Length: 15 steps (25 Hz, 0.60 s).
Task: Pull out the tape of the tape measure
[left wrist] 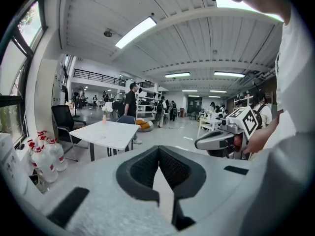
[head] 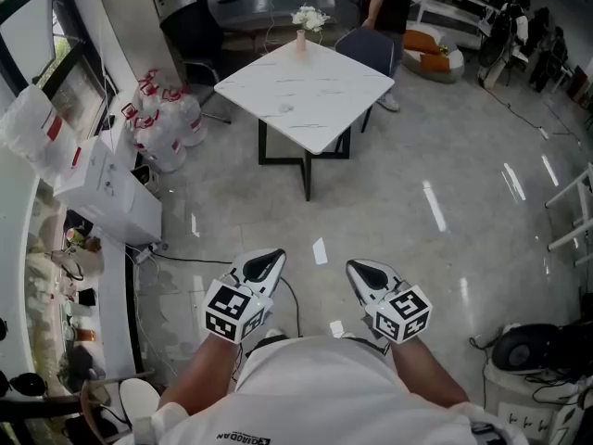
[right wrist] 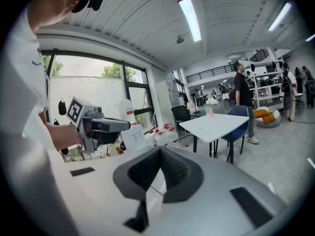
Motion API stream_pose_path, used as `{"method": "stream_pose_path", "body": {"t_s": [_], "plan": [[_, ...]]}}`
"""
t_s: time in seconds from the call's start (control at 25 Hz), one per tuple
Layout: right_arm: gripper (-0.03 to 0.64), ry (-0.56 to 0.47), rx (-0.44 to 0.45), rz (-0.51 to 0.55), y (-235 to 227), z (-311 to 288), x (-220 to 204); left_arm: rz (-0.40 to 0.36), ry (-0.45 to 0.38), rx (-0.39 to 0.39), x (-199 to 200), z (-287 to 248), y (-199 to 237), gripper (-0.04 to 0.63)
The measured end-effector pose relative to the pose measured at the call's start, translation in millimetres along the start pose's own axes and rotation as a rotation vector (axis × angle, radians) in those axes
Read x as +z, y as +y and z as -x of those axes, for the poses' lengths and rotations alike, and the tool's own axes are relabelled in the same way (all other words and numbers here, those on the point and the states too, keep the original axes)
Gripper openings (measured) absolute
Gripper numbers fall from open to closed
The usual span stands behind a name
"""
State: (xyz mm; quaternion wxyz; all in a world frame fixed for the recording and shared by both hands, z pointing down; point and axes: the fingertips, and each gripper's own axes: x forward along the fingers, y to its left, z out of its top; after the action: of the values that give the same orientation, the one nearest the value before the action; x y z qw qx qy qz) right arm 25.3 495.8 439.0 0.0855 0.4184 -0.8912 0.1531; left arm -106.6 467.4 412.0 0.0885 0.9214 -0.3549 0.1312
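I see no tape measure in any view. My left gripper (head: pixel 267 265) is held in front of the person's body, above the grey floor, with its jaws shut and nothing between them (left wrist: pixel 158 154). My right gripper (head: pixel 364 271) hangs beside it at the same height, also shut and empty (right wrist: pixel 158 154). Both point forward and slightly down, toward the white marble table (head: pixel 304 91). Each gripper shows in the other's view: the right gripper (left wrist: pixel 216 141) and the left gripper (right wrist: pixel 110 127).
A small vase of flowers (head: pixel 302 28) stands on the table's far corner. Chairs (head: pixel 371 49) sit behind it, and a person (head: pixel 389 7) stands there. Large water bottles (head: pixel 162 123) and white boxes (head: pixel 107 193) line the left window wall. A dark round device (head: pixel 528 346) lies at the lower right.
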Motion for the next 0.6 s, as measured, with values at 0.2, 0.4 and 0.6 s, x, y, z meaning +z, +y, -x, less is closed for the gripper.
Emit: {"method": "stream_pose_path", "body": {"t_s": [0.2, 0.4, 0.6], "plan": [[0.005, -0.016, 0.007, -0.011, 4.5, -2.1, 2.7, 0.008, 0.0, -0.013, -1.6, 0.0, 3.1, 0.009], [0.006, 0.016, -0.013, 0.012, 17.4, -14.1, -0.7, 0.016, -0.001, -0.032, -2.9, 8.3, 12.4, 0.009], [0.006, 0.017, -0.033, -0.011, 39.4, -34.2, 0.3, 0.006, 0.008, -0.053, -8.9, 28.4, 33.1, 0.009]]}}
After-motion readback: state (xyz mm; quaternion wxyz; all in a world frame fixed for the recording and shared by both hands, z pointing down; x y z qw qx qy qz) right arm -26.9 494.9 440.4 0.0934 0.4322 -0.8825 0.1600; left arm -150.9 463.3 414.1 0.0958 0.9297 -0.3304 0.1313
